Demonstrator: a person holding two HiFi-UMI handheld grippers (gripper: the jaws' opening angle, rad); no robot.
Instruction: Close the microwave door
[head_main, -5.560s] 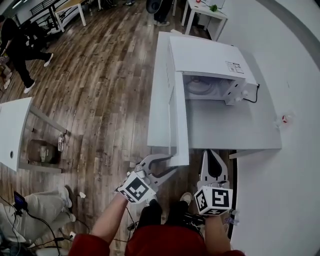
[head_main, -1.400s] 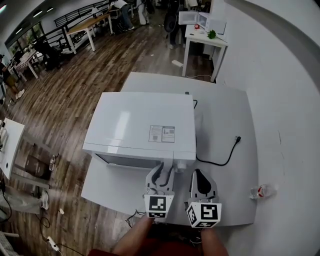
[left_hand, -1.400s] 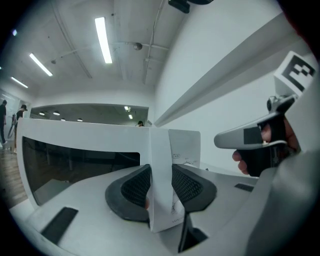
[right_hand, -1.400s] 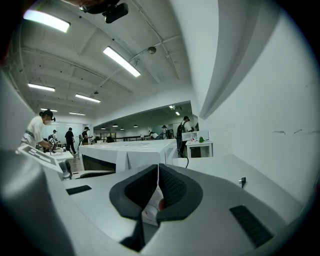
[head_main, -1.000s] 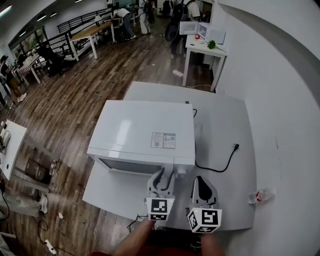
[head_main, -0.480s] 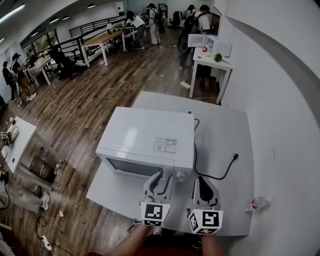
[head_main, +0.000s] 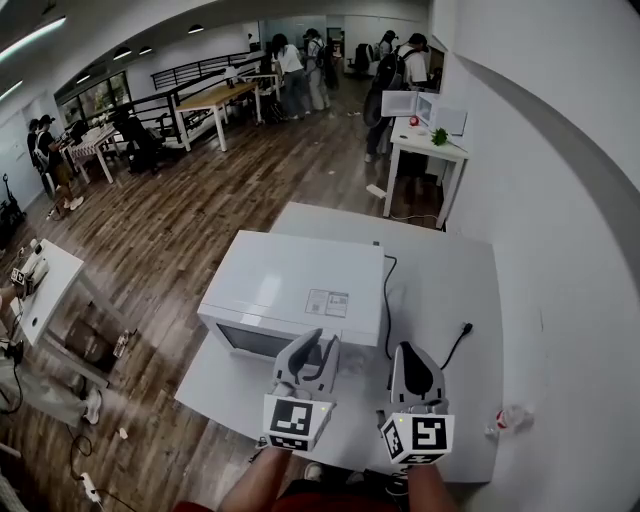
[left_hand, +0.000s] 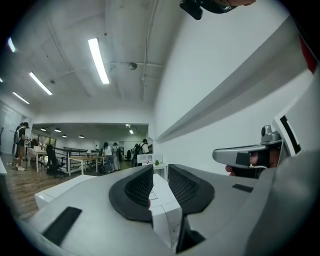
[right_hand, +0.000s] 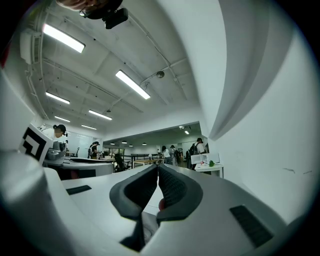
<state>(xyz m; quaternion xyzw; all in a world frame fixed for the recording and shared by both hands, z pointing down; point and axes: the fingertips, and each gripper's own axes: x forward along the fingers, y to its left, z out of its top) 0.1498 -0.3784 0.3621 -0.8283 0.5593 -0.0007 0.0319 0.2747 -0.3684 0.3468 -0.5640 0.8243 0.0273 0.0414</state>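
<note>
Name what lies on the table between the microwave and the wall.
Head view: a black power cord, its plug lying loose on the otherwise bare white table.

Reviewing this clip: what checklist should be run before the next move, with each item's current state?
1. Microwave door closed: ok; it looks flush in the head view.
2. Left gripper empty: ok; its fingers have just been closing, they are slightly apart and nothing is between them.
3. Right gripper empty: ok; its fingers are together on nothing.
4. Both grippers off the microwave: ok, as far as the gripper views show; neither touches it.
5. Power cord connected: not ok; its plug lies loose on the table.
</note>
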